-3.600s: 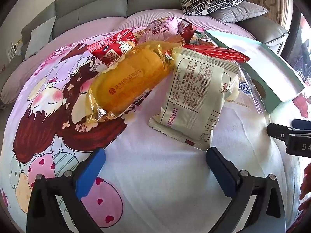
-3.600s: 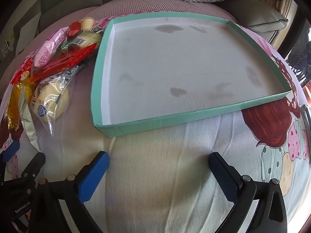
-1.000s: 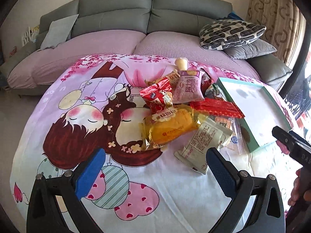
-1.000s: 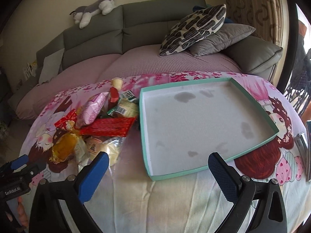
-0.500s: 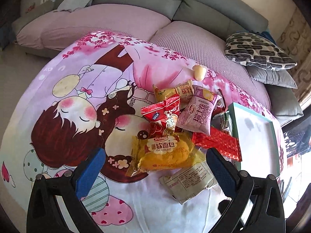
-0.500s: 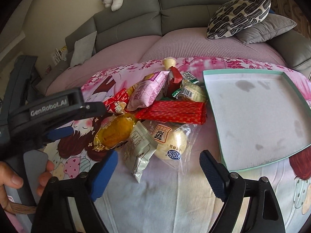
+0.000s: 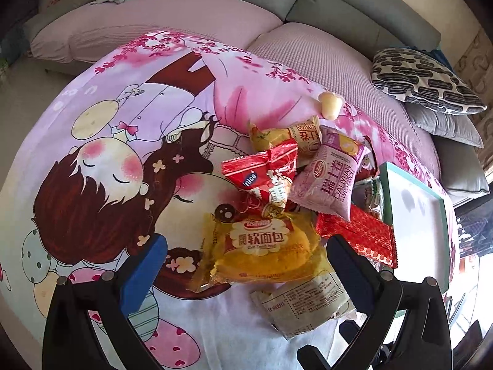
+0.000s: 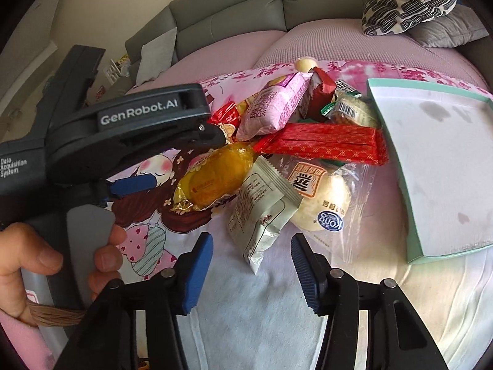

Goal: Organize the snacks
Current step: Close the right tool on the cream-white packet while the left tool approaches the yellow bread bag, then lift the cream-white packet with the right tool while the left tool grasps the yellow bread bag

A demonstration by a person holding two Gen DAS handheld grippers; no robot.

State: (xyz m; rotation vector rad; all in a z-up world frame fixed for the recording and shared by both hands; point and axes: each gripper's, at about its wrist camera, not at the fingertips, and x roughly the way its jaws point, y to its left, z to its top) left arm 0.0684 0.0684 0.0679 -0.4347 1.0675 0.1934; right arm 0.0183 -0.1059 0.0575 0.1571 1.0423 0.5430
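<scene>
A heap of snack packets lies on a cartoon-print cloth, left of an empty teal tray (image 8: 413,225). My left gripper (image 7: 246,266) is open wide, and the yellow bread packet (image 7: 262,249) lies between its blue fingers without either pad pressing on it. My right gripper (image 8: 251,273) has its jaws closing. The lower corner of a pale green-white packet (image 8: 262,209) points into the gap, untouched. A clear bag holding a round bun (image 8: 323,203) rests beside that packet. A flat red packet (image 8: 323,145) and a pink packet (image 8: 271,108) lie farther back.
A person's hand (image 8: 40,262) grips the left gripper's handle at the left of the right wrist view. A grey sofa (image 7: 354,6) with a patterned cushion (image 7: 425,80) stands behind the cloth. A small pale jelly cup (image 7: 329,104) sits apart from the heap.
Both grippers have come lower and closer to the heap. The right jaws have narrowed a great deal. The left gripper now straddles the yellow bread packet and looms larger in the right wrist view.
</scene>
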